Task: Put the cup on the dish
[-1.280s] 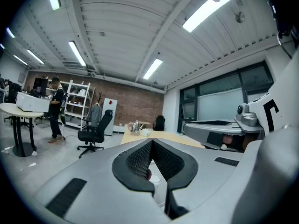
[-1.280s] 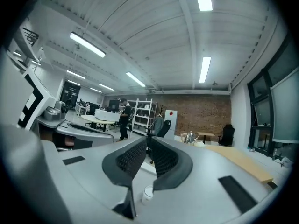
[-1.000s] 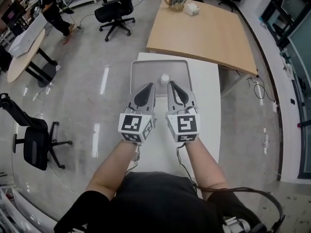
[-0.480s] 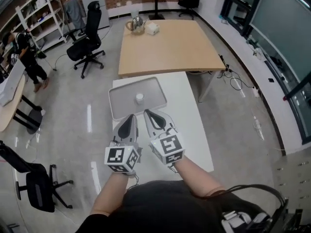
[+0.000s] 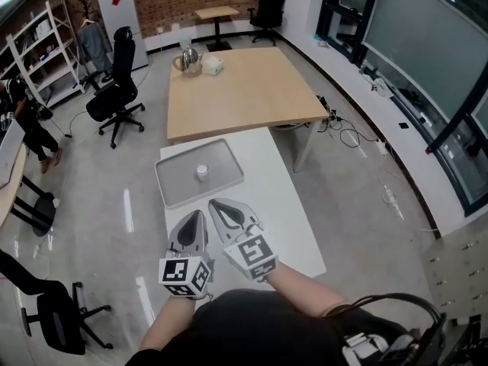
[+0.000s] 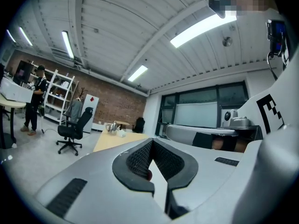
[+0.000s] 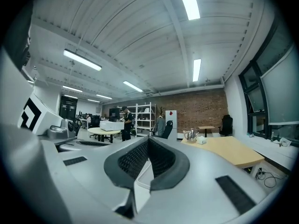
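A small white cup [image 5: 201, 172] stands upright near the middle of a grey tray [image 5: 171, 183] at the far end of the white table [image 5: 286, 212]. No other dish shows. My left gripper [image 5: 198, 215] and right gripper [image 5: 214, 203] are held side by side over the table's near end, pointing toward the tray and well short of it. Both are shut with nothing between the jaws. In the left gripper view the left gripper [image 6: 150, 143] has its tips touching. The right gripper [image 7: 148, 139] looks the same in the right gripper view.
Beyond the white table stands a wooden table [image 5: 236, 90] with a teapot [image 5: 188, 61] and a white box [image 5: 213, 66]. Office chairs [image 5: 113, 97] stand on the grey floor at left. A person [image 5: 29, 124] is at the far left, near shelves [image 5: 46, 36].
Both grippers have drawn back together from the tray's near edge toward my body. The view has lifted, showing more of the room. The cup has not moved.
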`<state>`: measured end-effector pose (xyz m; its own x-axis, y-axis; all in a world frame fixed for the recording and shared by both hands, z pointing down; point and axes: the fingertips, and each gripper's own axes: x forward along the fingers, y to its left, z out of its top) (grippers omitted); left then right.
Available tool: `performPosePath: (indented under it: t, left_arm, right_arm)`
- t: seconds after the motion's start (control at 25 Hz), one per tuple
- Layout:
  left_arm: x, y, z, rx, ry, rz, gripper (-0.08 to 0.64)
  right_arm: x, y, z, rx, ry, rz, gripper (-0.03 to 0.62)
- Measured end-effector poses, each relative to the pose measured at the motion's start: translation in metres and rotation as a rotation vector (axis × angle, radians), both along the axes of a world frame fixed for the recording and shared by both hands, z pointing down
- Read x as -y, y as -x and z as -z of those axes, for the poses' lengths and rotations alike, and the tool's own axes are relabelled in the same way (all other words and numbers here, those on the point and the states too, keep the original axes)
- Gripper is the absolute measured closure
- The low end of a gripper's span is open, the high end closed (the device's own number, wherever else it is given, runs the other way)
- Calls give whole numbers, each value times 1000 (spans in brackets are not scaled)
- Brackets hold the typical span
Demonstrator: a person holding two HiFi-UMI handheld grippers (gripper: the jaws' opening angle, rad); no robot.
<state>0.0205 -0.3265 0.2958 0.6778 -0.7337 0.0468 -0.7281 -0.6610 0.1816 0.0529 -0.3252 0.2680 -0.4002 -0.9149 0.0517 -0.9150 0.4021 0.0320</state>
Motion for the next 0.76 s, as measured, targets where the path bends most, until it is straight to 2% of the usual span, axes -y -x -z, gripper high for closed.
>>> performPosePath:
  t: [0.48, 0.76]
  left_arm:
    - [3, 6, 5, 8, -15, 12, 563]
    - [1, 2, 3, 5, -26, 29, 563]
  right_arm:
    - [1, 11, -6, 12, 27, 25, 580]
    - [-3, 5, -11, 15, 48, 21, 580]
